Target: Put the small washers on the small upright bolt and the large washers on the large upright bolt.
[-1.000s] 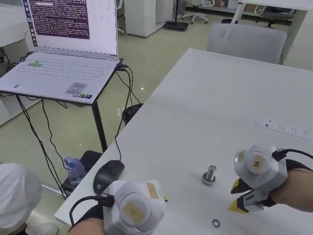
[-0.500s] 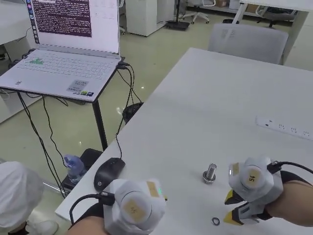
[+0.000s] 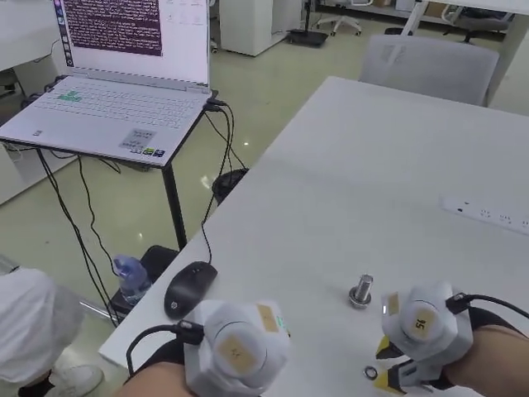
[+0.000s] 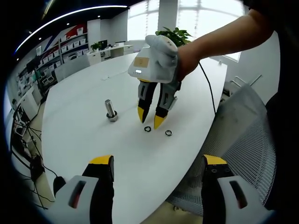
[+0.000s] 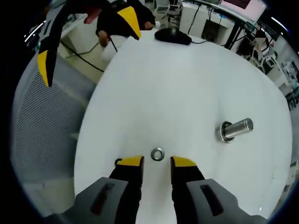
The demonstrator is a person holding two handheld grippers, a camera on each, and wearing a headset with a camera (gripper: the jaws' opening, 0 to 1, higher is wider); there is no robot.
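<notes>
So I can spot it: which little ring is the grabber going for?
On the white table, find the upright bolt. Beside it the right gripper points at a washer. This one sits between its yellow-tipped fingers; the other washer lies outside them.

We see a white table (image 3: 347, 165). One bolt (image 3: 360, 291) stands upright on it. Near the bolt lies a washer (image 4: 147, 129), and just beside it a second washer (image 4: 168, 133). A black mouse (image 3: 189, 288) lies at the table's near edge, and a white power strip (image 3: 488, 213) lies well apart from it.

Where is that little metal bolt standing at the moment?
In the head view the bolt stands upright on the white table, just beyond the right tool, which hovers over a small washer.
</notes>
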